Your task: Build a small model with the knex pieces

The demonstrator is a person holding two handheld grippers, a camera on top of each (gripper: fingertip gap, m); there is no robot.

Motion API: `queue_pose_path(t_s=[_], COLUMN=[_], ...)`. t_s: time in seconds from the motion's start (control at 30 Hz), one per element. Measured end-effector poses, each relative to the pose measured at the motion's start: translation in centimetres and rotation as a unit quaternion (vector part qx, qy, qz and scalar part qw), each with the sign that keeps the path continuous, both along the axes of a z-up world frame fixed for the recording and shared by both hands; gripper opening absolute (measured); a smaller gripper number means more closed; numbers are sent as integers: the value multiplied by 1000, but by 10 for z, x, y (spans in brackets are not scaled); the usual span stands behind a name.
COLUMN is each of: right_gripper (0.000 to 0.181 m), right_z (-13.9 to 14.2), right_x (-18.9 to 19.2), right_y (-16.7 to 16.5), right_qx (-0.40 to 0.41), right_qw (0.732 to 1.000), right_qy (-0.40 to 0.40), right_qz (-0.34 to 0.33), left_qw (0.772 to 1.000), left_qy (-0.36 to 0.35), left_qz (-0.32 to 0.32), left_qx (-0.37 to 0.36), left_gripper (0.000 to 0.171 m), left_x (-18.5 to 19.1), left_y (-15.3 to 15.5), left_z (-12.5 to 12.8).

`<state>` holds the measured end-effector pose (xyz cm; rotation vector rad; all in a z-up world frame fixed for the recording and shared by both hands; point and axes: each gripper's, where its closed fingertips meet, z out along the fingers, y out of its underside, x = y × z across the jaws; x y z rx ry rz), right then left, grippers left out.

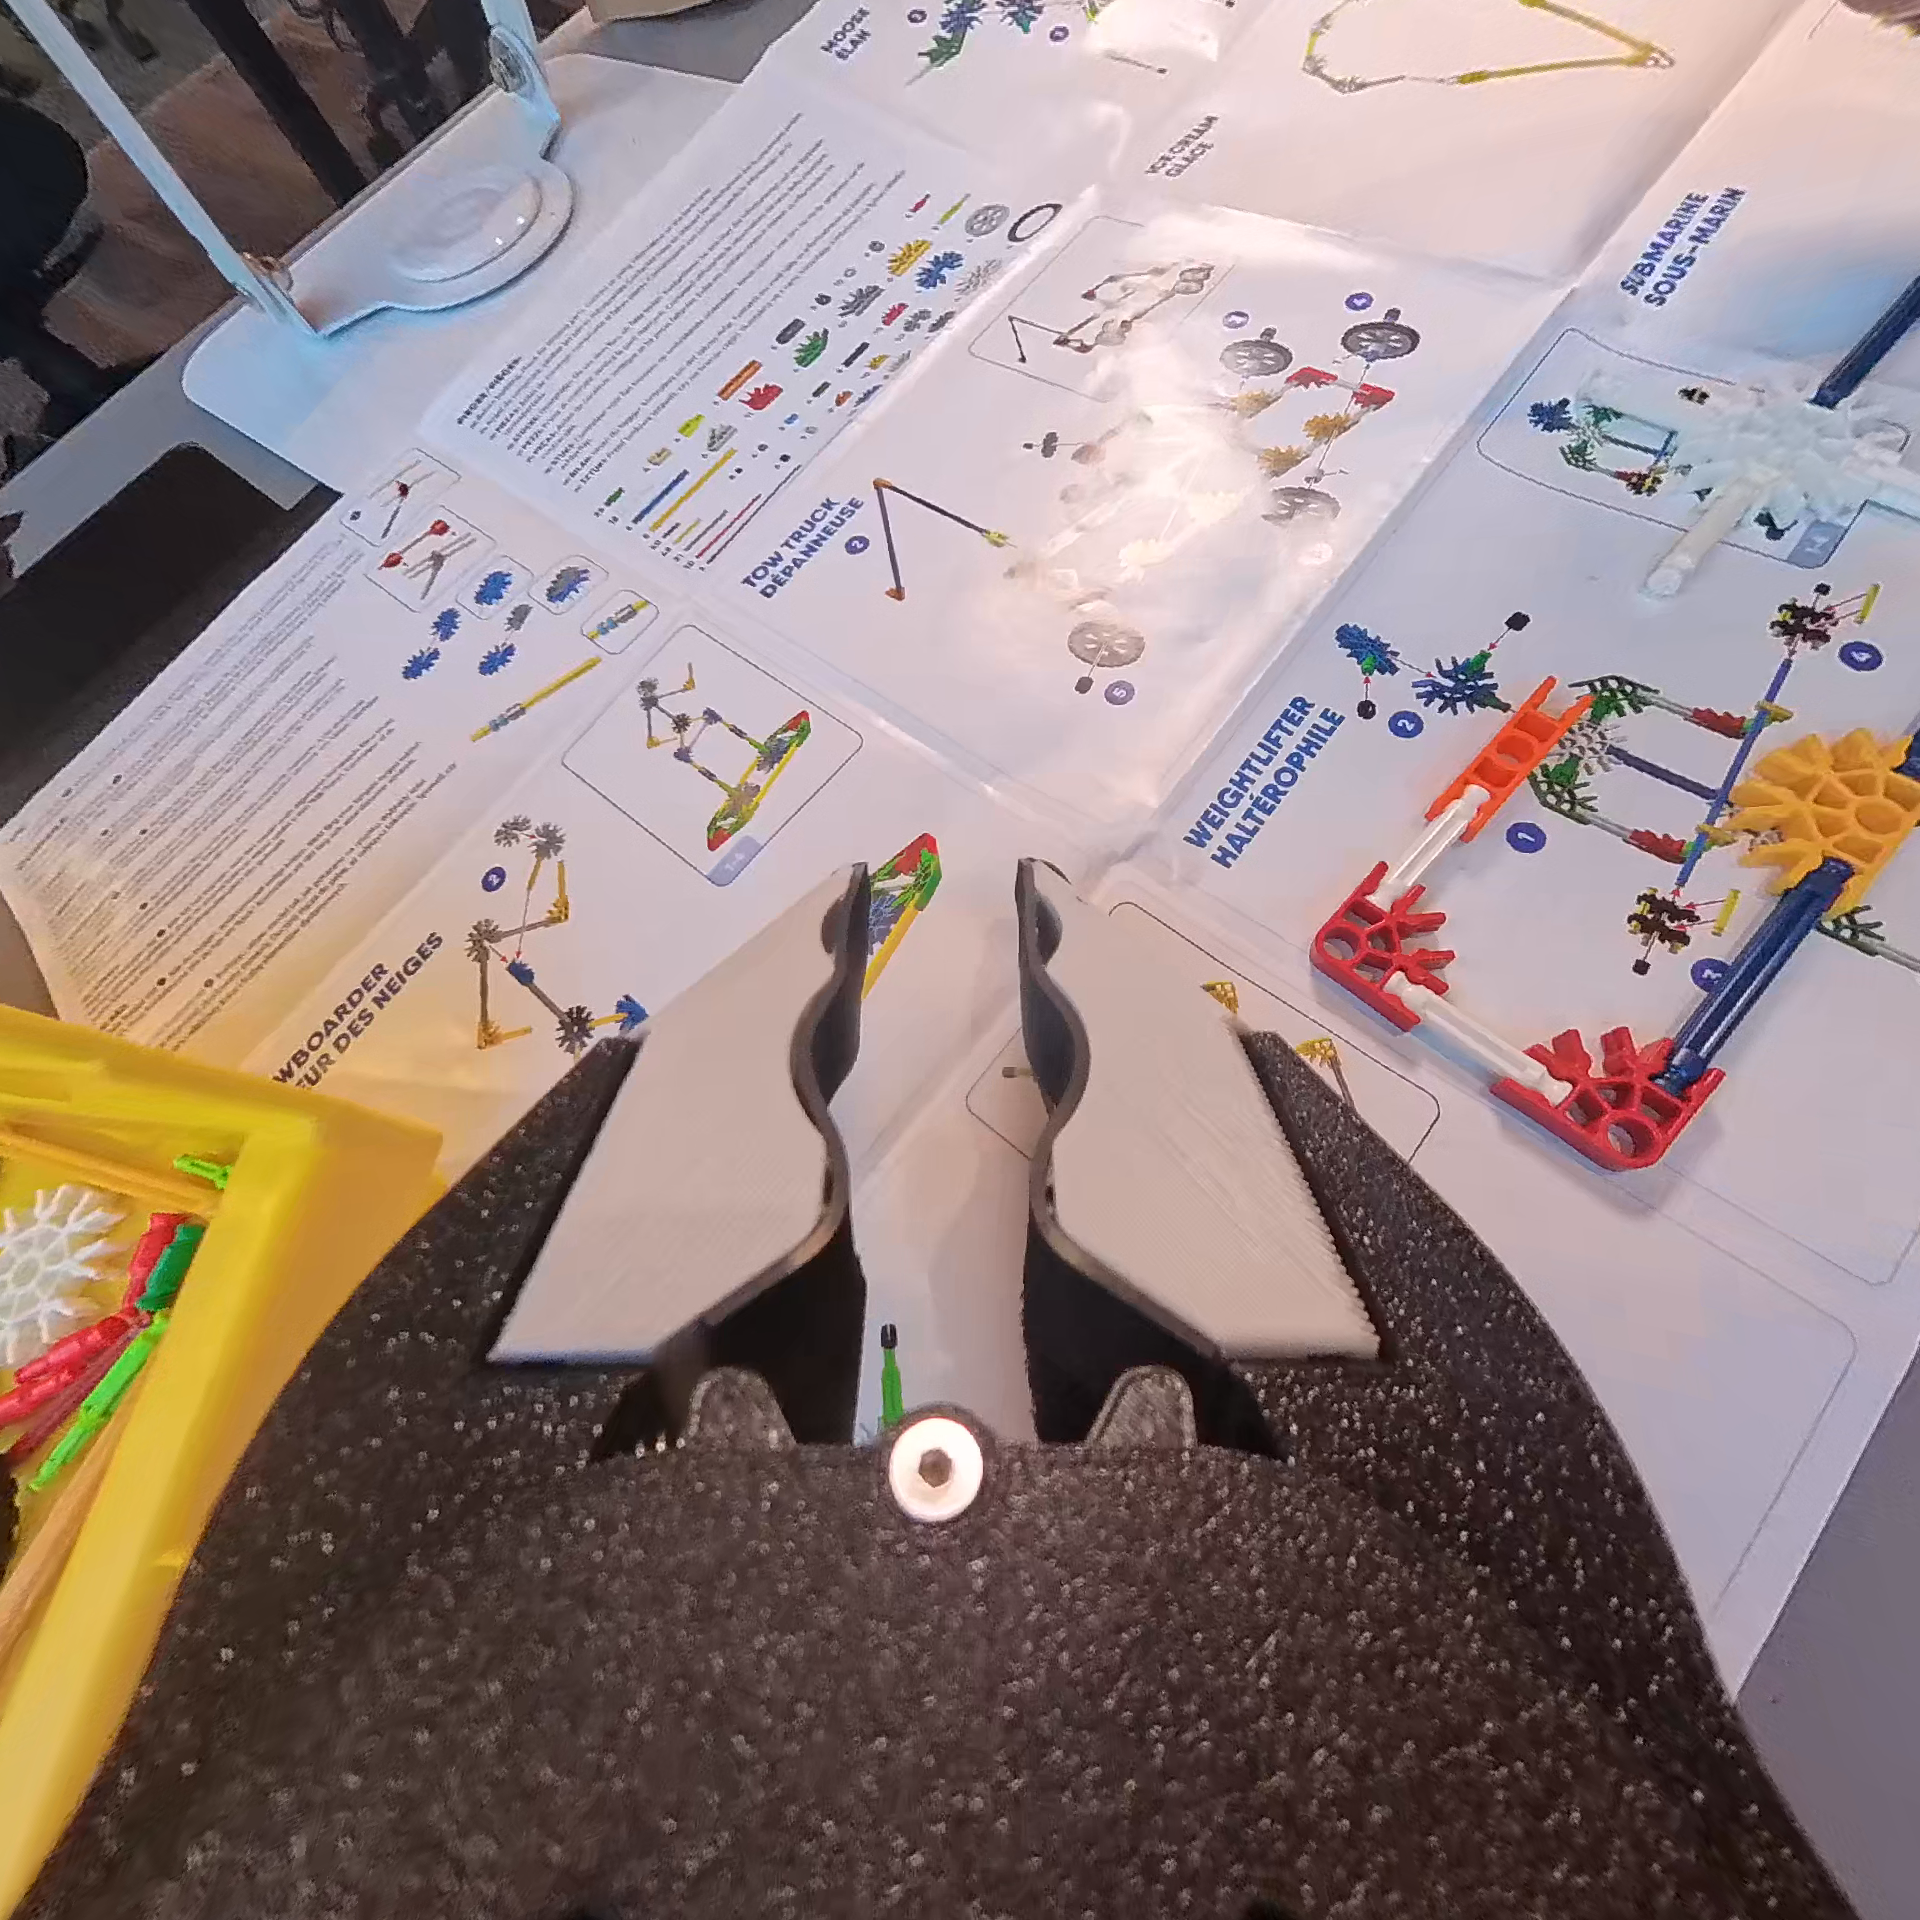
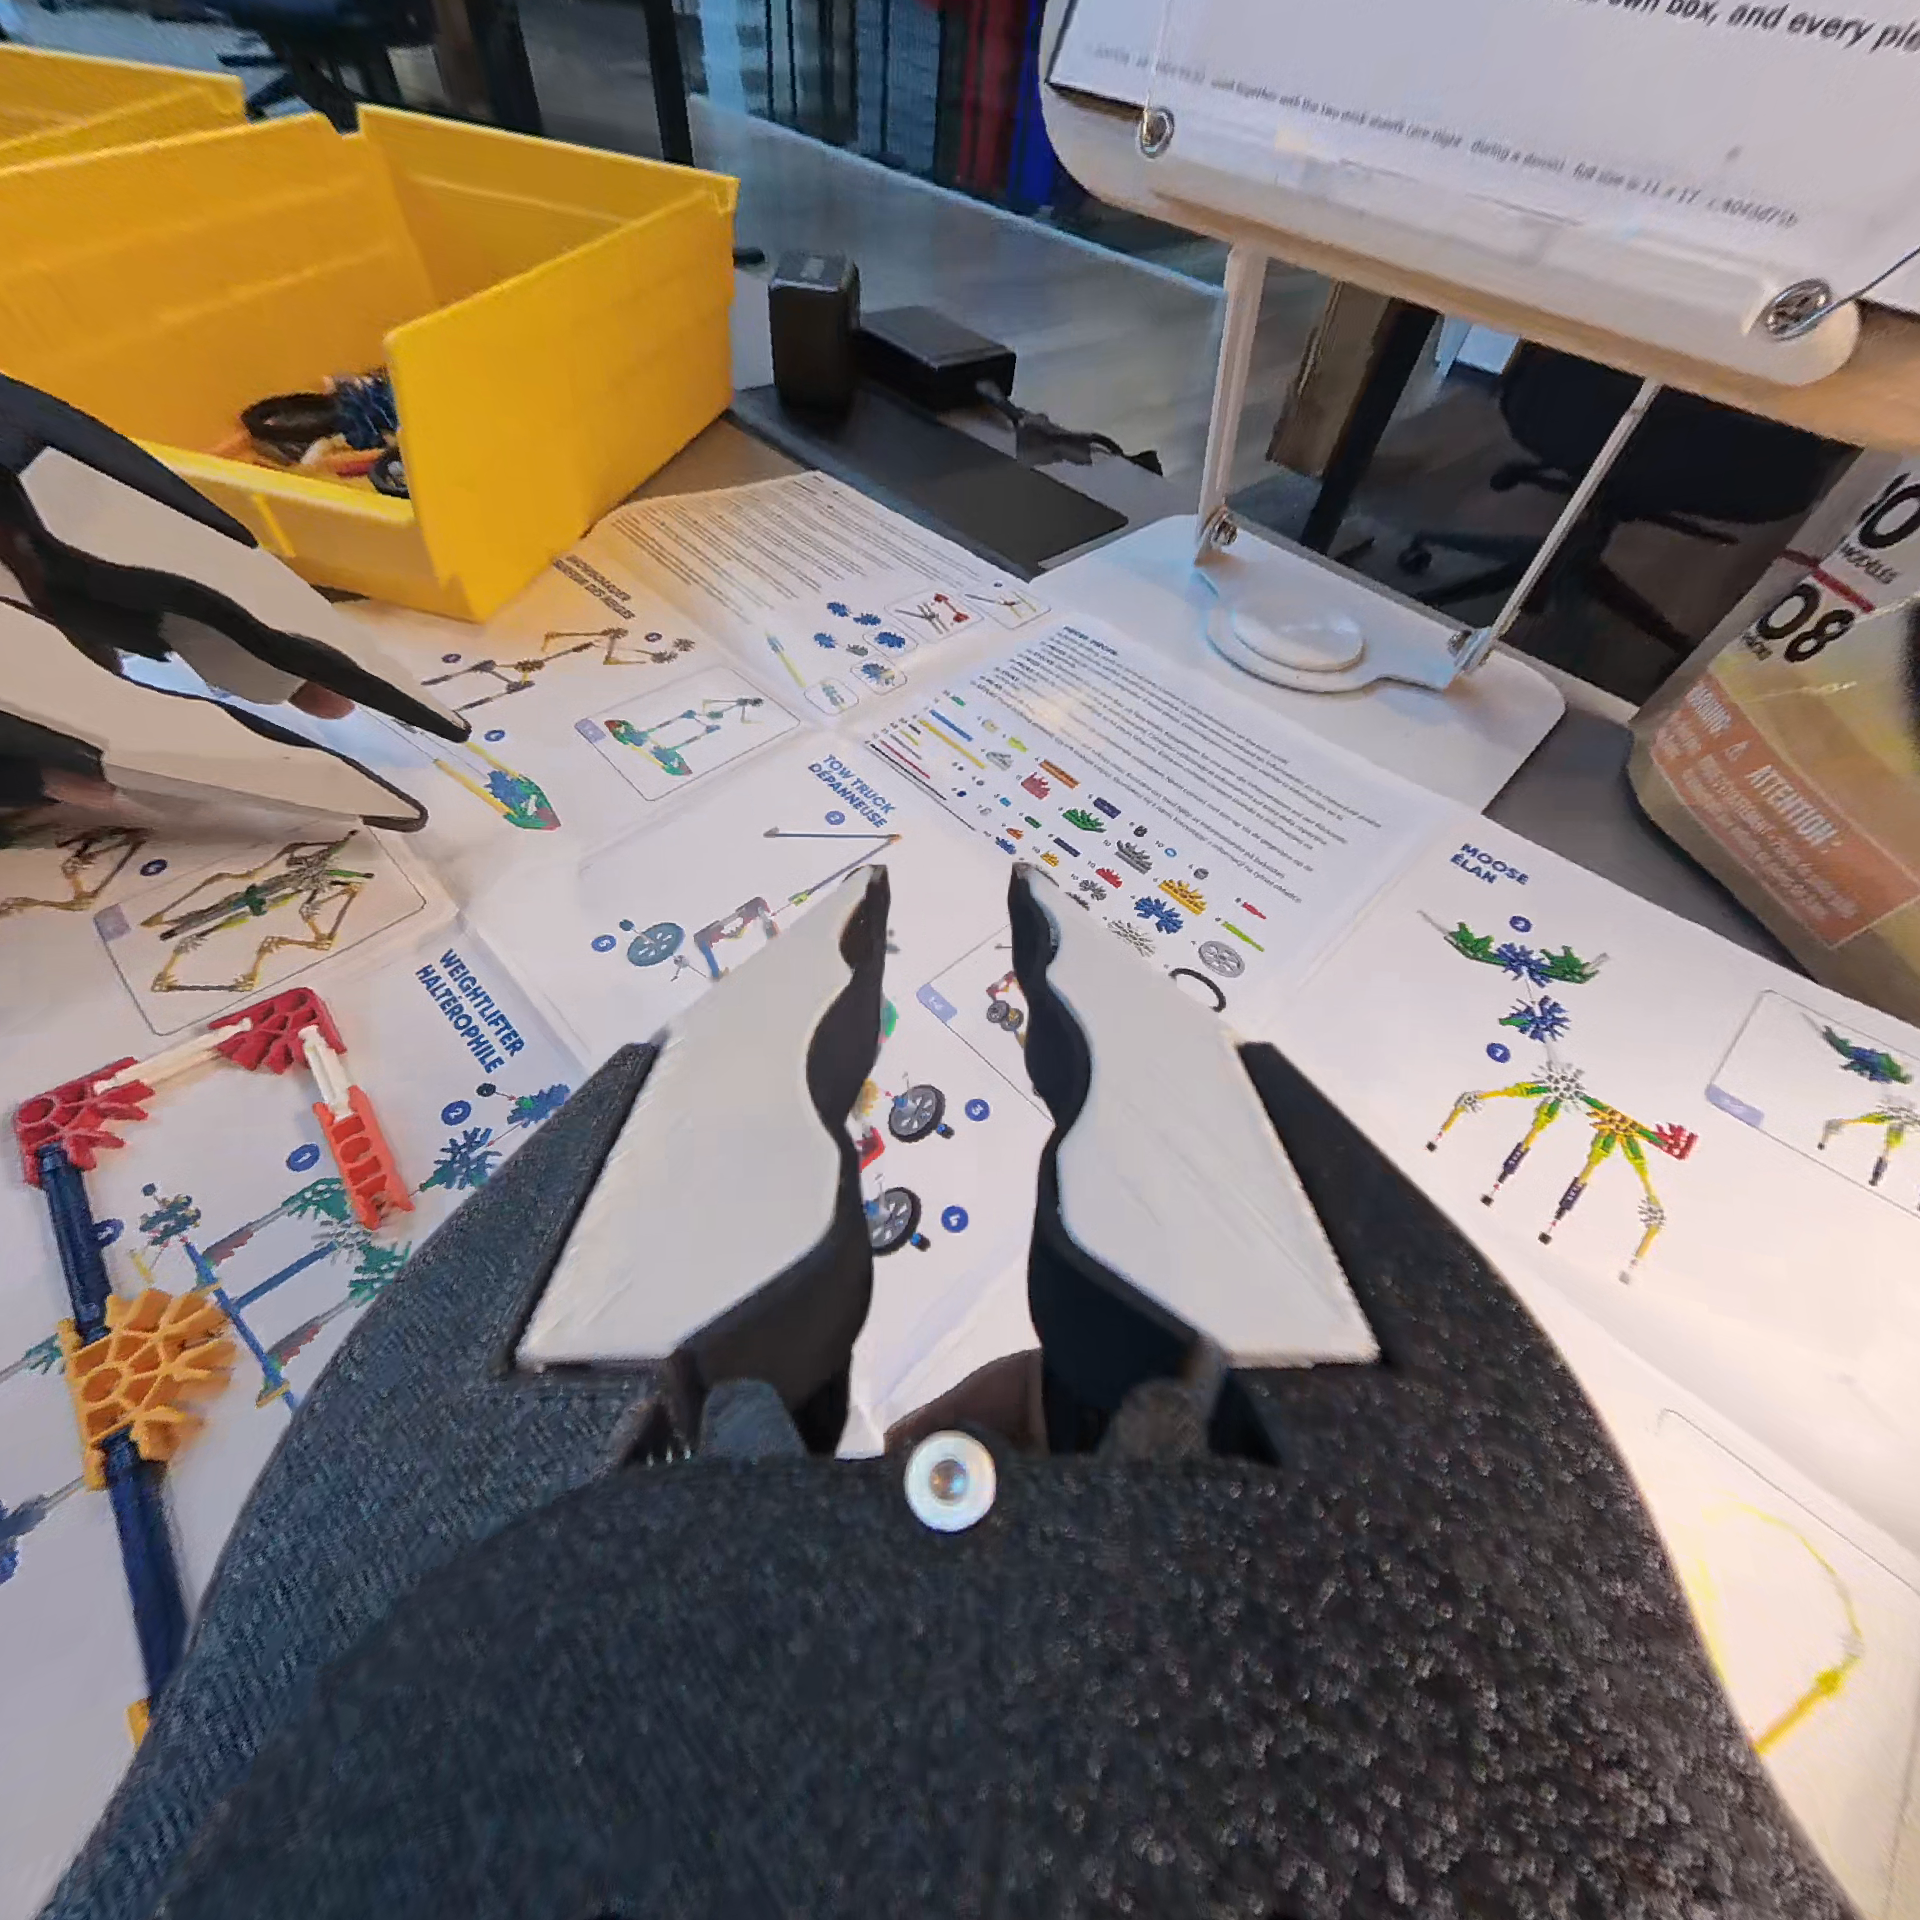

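Note:
My left gripper is open and empty above a large printed instruction sheet. To its right lies a partly built construction-toy frame: red corner connectors, white rods, an orange connector, blue rods and a yellow hub. A white snowflake connector with white rods lies farther off. My right gripper is open and empty over the same sheet. The frame lies at its left, with the yellow hub. The left gripper shows at the left edge of the right wrist view.
A yellow bin with loose red, green and white parts sits at my left. Yellow bins stand at the back left. A white stand holds a printed board. A clear plastic box stands at the right. A black adapter lies behind. The left gripper's tips are roughly 20 cm from the right gripper's. My left gripper's tips are some 15 cm from the yellow hub. Look for it in the right wrist view too.

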<state>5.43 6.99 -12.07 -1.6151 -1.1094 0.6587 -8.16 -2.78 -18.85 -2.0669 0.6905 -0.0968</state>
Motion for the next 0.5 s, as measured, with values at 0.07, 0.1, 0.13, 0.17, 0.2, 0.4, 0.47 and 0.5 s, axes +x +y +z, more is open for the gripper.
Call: queue_pose_path(t_s=[0.07, 0.1, 0.13, 0.17, 0.2, 0.4, 0.47, 0.5], right_gripper=[28, 30, 31, 33, 35, 40, 36, 34], right_z=[2, 2, 2, 2, 3, 16, 17, 16], right_x=[-3, -5, -6, -7, -7, -4, -2, -1], right_y=[-9, -14, -17, -19, -21, -27, -32, -35], right_qx=[-9, -16, -22, -25, -24, -6, -10, -10], right_qw=[1000, 999, 999, 999, 998, 998, 997, 997], right_qy=[19, 29, 36, 41, 45, 63, 65, 67], right_qz=[13, 21, 24, 27, 27, 27, 32, 33], left_qw=[1000, 1000, 1000, 1000, 1000, 999, 999, 999], left_qy=[7, 11, 13, 15, 15, 1, -4, -5], left_qz=[1, 1, 1, 2, 2, 7, 9, 9], left_qx=[8, 13, 17, 21, 25, 42, 47, 49], left_gripper=[27, 28, 28, 29, 30, 32, 32, 32], left_x=[0, 0, 0, 0, 0, -1, -1, -1], left_y=[0, 0, -1, -1, -1, 0, 0, 0], left_z=[1, 2, 3, 4, 5, 13, 15, 16])
